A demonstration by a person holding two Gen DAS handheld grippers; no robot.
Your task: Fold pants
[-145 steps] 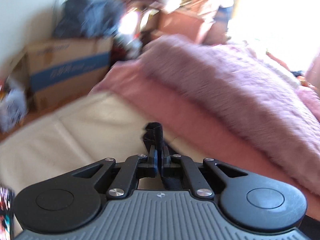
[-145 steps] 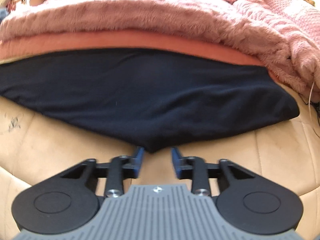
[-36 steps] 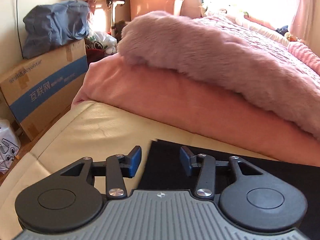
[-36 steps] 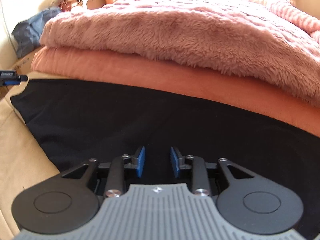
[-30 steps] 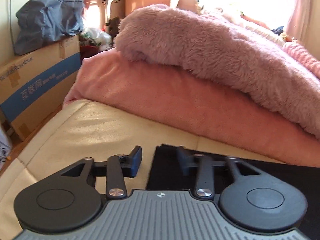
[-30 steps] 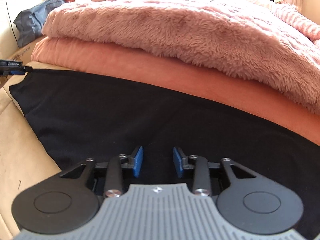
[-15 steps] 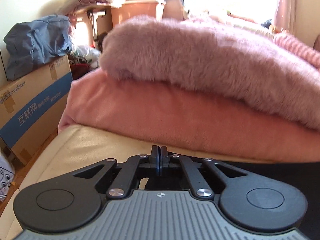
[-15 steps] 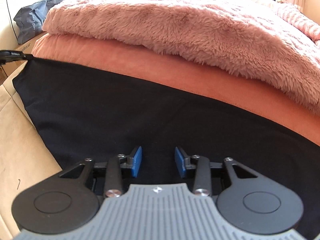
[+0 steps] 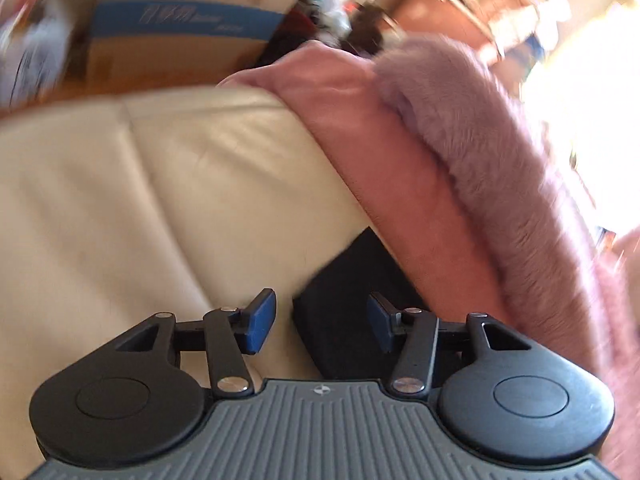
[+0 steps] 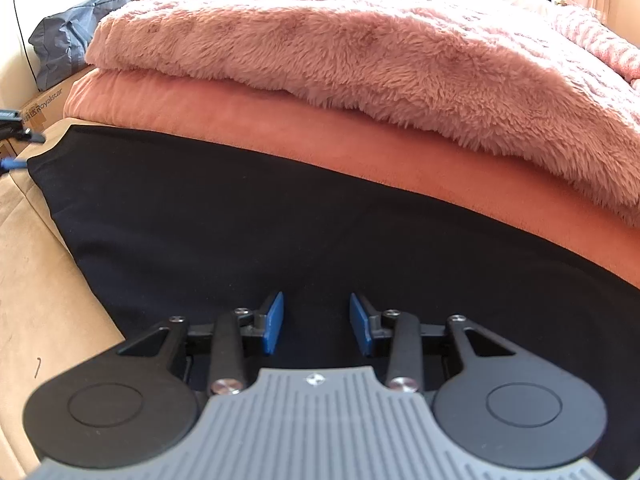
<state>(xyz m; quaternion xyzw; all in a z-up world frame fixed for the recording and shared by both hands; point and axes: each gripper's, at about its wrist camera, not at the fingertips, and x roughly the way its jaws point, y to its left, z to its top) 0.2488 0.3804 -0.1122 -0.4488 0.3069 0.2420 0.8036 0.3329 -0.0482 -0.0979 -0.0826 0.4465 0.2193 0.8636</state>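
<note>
The black pants [image 10: 280, 220] lie flat in a long band on the cream leather cushion [image 10: 36, 300], their far edge against the salmon blanket. My right gripper [image 10: 318, 324] hovers low over the near part of the cloth, open, nothing pinched between its blue pads. In the blurred, tilted left wrist view, my left gripper [image 9: 320, 322] has its jaws opening. The pants' left end corner [image 9: 348, 300] lies loose on the cushion between and under its fingers. The left gripper's fingertips [image 10: 32, 136] also peek in at the far left of the right wrist view, beside that corner.
A salmon blanket [image 10: 280, 132] with a fluffy pink blanket [image 10: 360, 48] on top bounds the far side of the pants. Past the cushion's left end stand a cardboard box [image 9: 172, 32] and a blue-grey bag [image 10: 64, 48]. Bare cream cushion [image 9: 140, 200] stretches left of the pants.
My left gripper, shut at the pants' corner half a second ago, has opened, rolled and shifted; the corner now lies loose. The right gripper has stayed put, still open.
</note>
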